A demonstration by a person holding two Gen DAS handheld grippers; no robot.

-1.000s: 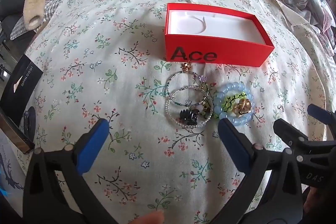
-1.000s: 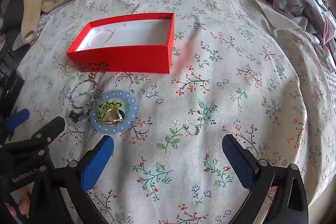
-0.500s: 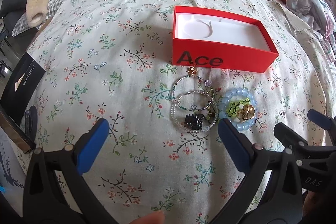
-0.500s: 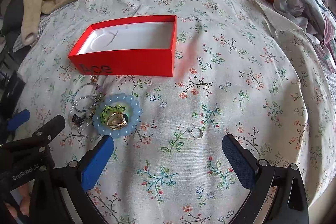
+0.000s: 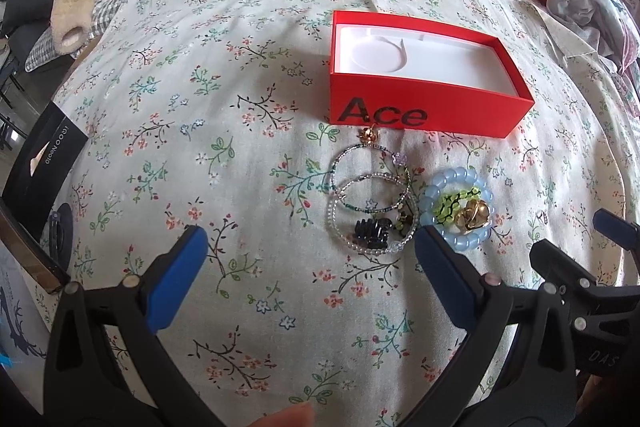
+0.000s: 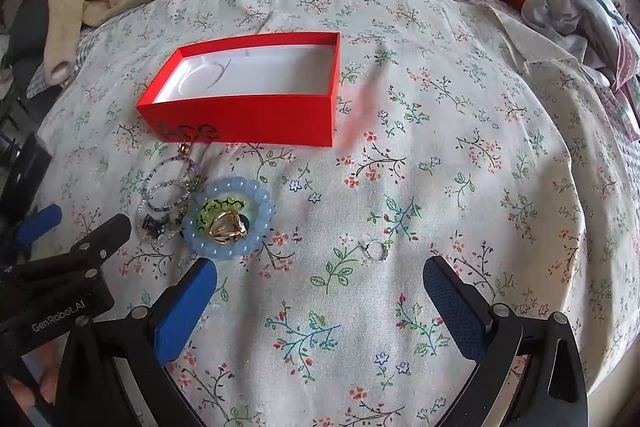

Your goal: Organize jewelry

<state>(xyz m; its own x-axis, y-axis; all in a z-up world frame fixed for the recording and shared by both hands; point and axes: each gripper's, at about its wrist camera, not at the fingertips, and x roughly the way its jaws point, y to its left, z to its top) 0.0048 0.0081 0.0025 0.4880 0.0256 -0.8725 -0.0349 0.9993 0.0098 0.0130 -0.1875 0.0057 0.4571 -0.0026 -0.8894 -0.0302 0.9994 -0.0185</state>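
Currently both grippers, left (image 5: 308, 251) and right (image 6: 320, 281), spread wide, empty. Jewelry pile mid-bed, just before red box (image 5: 420, 107); ring (image 6: 375, 250) apart. Bracelet (image 6: 228, 221) light, slippery: pinch across beads.

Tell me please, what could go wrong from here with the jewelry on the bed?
1. The beaded bracelets overlap, with a black clip inside: lifting one may drag the others.
2. The small ring lies alone on soft floral bedding; the open right claw may press it into the fabric.
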